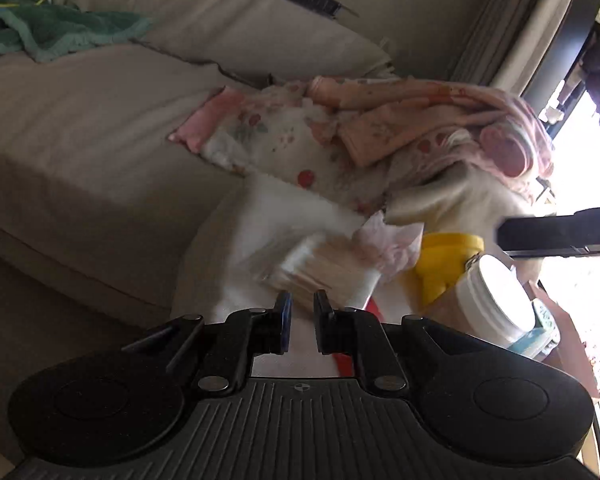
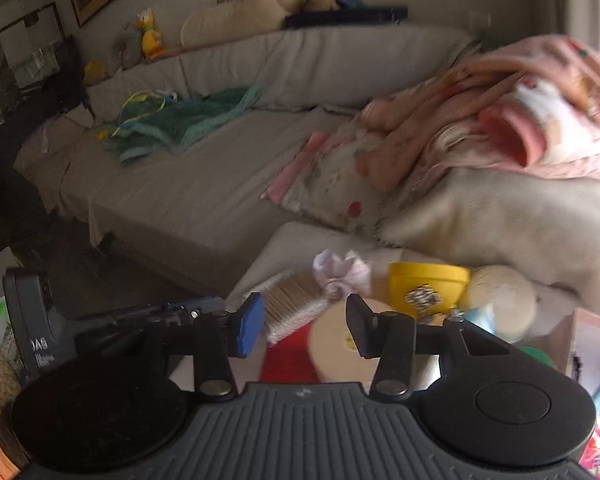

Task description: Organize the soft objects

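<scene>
A pile of pink floral blankets (image 1: pixel 400 128) lies on the beige sofa (image 1: pixel 80 128), over a cream fluffy blanket (image 1: pixel 468 200). It also shows in the right wrist view (image 2: pixel 480 120) above the cream blanket (image 2: pixel 500 216). A green towel (image 1: pixel 60 28) lies far left on the sofa, and shows in the right wrist view (image 2: pixel 188 120). My left gripper (image 1: pixel 300 320) has its fingers close together with a narrow gap and nothing between them, just short of a pack of cotton swabs (image 1: pixel 324 264). My right gripper (image 2: pixel 304 324) is open and empty above a low cluttered table.
On the low table (image 2: pixel 292 240) stand a yellow tub (image 2: pixel 428 284), a white-lidded jar (image 1: pixel 496 296), a crumpled tissue (image 2: pixel 340 272), a tape roll (image 2: pixel 340 352) and a red item (image 2: pixel 288 360). Stuffed toys (image 2: pixel 244 12) sit on the sofa back. The other gripper (image 2: pixel 40 336) shows at left.
</scene>
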The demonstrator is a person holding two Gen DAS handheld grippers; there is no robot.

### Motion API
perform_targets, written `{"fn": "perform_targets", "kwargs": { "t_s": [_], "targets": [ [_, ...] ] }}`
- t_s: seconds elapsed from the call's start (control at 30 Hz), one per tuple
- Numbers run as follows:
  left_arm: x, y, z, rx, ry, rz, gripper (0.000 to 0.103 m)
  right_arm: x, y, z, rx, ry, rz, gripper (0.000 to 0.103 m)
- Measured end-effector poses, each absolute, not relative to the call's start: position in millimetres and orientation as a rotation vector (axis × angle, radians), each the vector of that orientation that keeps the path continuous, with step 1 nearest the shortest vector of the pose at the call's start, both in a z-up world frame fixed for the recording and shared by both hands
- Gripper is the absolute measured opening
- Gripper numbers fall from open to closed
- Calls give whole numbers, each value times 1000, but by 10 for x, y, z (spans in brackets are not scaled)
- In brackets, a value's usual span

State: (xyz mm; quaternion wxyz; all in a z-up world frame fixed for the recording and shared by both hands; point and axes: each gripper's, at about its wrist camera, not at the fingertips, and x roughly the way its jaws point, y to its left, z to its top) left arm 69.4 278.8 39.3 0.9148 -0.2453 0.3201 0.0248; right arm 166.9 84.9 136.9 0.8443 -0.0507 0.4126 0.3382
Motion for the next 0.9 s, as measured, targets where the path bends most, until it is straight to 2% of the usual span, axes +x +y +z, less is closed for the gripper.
{"fn": "perform_targets", "kwargs": {
  "t_s": [0.03,0.07,0.1,0.13,0.3,0.5,0.67,0.9],
  "targets": [
    [654,2805,340,-500,667,47,13,1771,1021,1285,-110,912,707,39],
    [645,2830,315,-496,669,42,13,1871,1175,1197,-112,952,696,26],
    [608,2830,278,-488,668,37,13,1961,1342,1093,-125,993,687,18],
    [609,2848,246,-484,666,34,13,2033,1484,1002,-148,1016,676,4],
    [624,2937,169,-517,664,11,13,2329,2077,645,-343,976,542,3],
    [569,3054,143,-585,664,-16,13,2555,2193,381,-382,1046,454,3],
    [636,3072,126,-605,665,-9,17,2296,2077,471,-289,1206,615,3],
    [713,3008,213,-534,640,36,17,1606,1525,883,-282,1018,731,3]
  ]
}}
